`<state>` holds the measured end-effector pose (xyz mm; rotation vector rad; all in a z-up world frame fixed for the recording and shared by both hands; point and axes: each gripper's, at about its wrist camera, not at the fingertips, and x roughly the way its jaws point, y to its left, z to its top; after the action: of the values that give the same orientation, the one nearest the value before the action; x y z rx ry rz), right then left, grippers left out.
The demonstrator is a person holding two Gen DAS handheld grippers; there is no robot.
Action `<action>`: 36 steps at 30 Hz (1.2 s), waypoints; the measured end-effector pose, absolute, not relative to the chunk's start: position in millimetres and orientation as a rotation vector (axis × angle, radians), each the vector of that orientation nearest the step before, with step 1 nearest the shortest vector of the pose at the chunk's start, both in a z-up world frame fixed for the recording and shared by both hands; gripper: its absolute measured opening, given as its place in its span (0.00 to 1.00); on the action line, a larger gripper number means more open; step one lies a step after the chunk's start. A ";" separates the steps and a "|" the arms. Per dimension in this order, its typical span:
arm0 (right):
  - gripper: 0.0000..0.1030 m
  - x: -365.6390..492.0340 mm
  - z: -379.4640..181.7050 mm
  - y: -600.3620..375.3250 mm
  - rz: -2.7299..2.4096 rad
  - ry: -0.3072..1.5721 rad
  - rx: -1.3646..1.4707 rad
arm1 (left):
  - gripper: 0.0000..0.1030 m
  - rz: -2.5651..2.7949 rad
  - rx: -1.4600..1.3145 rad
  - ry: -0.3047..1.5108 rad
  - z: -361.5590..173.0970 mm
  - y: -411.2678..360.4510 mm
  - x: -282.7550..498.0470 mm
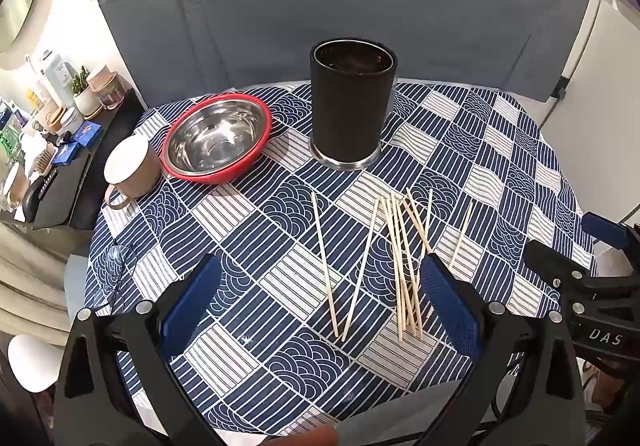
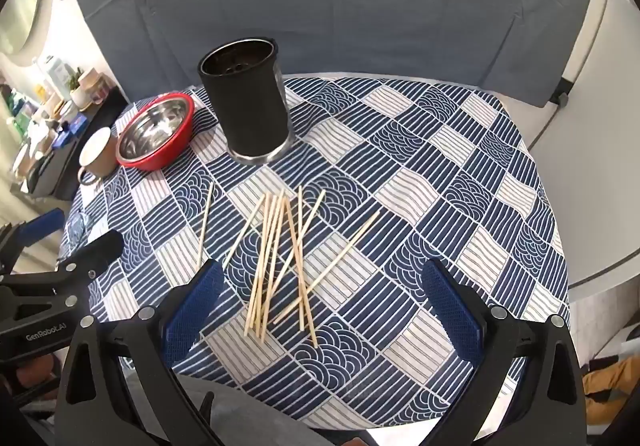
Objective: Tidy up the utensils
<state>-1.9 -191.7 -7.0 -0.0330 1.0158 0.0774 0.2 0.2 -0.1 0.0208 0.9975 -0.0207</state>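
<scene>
The left tongs (image 1: 320,306) hang over the near edge of the tabletop (image 1: 520,150), blue pads spread wide with nothing between them. The right tongs (image 2: 322,310) stand just as wide apart and empty, tilted down over the same patterned cloth. Below them lie the wooden chopsticks (image 2: 280,262), scattered loose: most cross in a rough bundle, one stray lies at 9 o'clock of it and another slants off toward 3 o'clock. At 12 o'clock of the bundle, well apart from it, stands the black holder (image 2: 246,102), upright with its mouth open. At 9 o'clock of the holder sits a steel bowl with a red rim (image 2: 154,134), and beside that, further toward 9 o'clock, a beige mug (image 2: 98,156).
</scene>
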 end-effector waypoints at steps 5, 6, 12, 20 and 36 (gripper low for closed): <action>0.92 -1.4 -6.0 -191.7 0.076 1.010 -0.035 | 0.94 -0.020 0.023 0.997 0.1 0.7 0.4; 0.92 -1.4 -5.8 -191.6 0.077 1.009 -0.034 | 0.94 -0.019 0.022 0.997 0.2 1.1 0.4; 0.92 2.3 -4.1 -190.4 0.078 1.012 -0.036 | 0.94 -0.020 0.014 0.998 0.5 4.2 0.0; 0.92 -2.6 -6.0 -188.9 0.081 1.012 -0.042 | 0.94 -0.017 0.020 1.000 -0.5 2.0 -0.6; 0.92 -3.6 -4.8 -188.6 0.092 1.009 -0.042 | 0.94 -0.009 0.038 1.010 -0.5 -0.5 -1.3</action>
<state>-3.6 -188.6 -4.8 -0.0415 1.0089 0.0916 -1.3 -0.5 -0.5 0.0384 1.0096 -0.0095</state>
